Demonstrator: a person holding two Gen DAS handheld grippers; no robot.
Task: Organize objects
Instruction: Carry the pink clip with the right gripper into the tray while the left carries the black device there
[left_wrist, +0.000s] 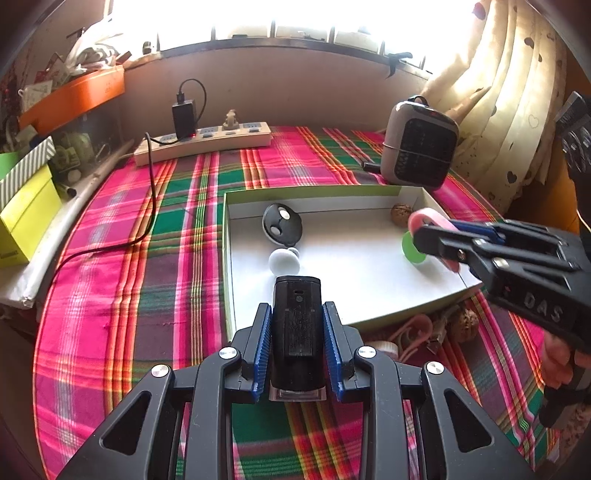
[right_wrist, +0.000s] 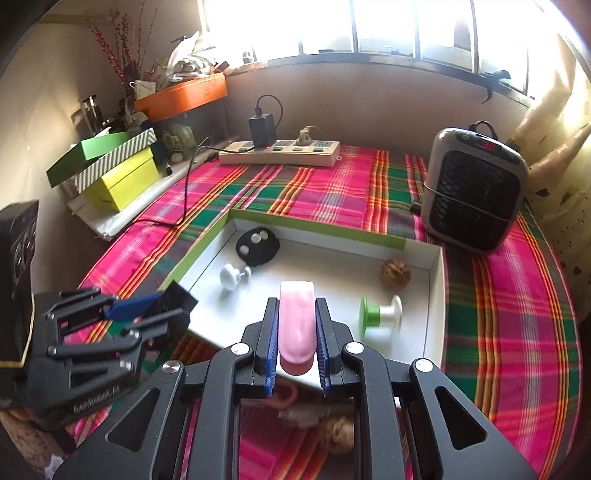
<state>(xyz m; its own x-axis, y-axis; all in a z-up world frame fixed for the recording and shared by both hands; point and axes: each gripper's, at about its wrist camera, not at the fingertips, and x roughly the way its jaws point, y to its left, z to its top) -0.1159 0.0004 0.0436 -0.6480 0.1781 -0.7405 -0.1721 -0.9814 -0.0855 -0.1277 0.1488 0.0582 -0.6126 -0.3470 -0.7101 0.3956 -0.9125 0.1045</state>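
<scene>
My left tongs (left_wrist: 297, 354) reach level over the near edge of the white box (left_wrist: 369, 273), clamped on a black block (left_wrist: 295, 332). My right tongs (right_wrist: 295, 343) angle in from the right above the box floor, clamped on a pink tape roll (right_wrist: 296, 321).

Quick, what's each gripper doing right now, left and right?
Left gripper: shut on the black rectangular device.
Right gripper: shut on the pink tape roll, over the white box.
</scene>
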